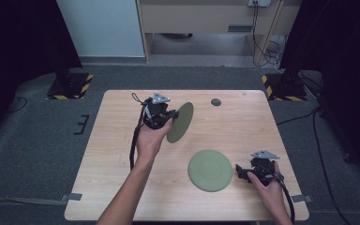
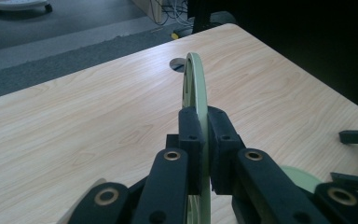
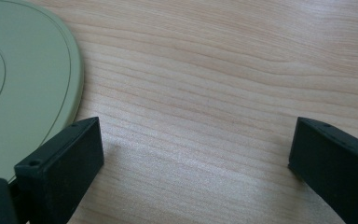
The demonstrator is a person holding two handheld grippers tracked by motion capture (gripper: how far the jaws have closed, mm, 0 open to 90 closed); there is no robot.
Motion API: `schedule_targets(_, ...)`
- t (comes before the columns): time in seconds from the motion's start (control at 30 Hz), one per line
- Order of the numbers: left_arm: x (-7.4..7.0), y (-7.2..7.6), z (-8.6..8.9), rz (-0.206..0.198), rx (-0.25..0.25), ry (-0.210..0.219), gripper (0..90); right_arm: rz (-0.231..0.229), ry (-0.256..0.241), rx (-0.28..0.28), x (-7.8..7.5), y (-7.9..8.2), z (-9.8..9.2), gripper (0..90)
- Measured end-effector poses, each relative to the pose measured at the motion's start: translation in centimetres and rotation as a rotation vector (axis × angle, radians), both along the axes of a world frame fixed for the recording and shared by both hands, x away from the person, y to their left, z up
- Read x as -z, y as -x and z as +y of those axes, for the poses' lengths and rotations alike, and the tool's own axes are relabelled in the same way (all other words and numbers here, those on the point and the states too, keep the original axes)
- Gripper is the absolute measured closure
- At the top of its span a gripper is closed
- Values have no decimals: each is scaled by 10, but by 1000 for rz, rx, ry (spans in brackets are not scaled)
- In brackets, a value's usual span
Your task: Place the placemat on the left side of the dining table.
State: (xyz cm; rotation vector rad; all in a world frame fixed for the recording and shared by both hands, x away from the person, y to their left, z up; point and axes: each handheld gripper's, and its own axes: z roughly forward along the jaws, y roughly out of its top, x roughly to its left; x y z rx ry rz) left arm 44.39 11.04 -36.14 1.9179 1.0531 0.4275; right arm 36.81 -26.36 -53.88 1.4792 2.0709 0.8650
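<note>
Green plate (image 1: 180, 122), pale sage and matte, is held up off the table (image 1: 117, 140) on its edge, tilted so its round face looks toward the right and slightly down; in the left gripper view it appears as a thin upright rim (image 2: 196, 93), cream-green along the edge. The left gripper (image 1: 168, 116) has its two black jaws pressed tight on that rim from either side, with a person's left hand (image 1: 151, 138) wrapped around the gripper body behind it, over the left-centre of the wooden top. A second green plate (image 1: 210, 170) of the same colour lies flat on the table nearer the person, right of centre, showing faint concentric rings on its face (image 3: 23, 93). Just beside its right edge sits the right gripper (image 1: 240, 172), low over the wood, jaws spread wide with nothing between them but bare grain; one jaw is close by the flat plate's rim without visibly touching it. The right hand (image 1: 269, 187) holds it from behind. Farther off, near the table's back edge, a small dark round disc (image 1: 216, 101) is set in the surface.
</note>
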Motion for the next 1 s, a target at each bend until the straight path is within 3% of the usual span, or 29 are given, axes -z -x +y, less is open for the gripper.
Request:
schedule_targets(0.53,9,3,37,14,-46,9,855,2,0,1,0,0,0,25)
schedule_targets(1.0,31,6,59,47,-75,17,855,2,1,-2,0,0,0,24)
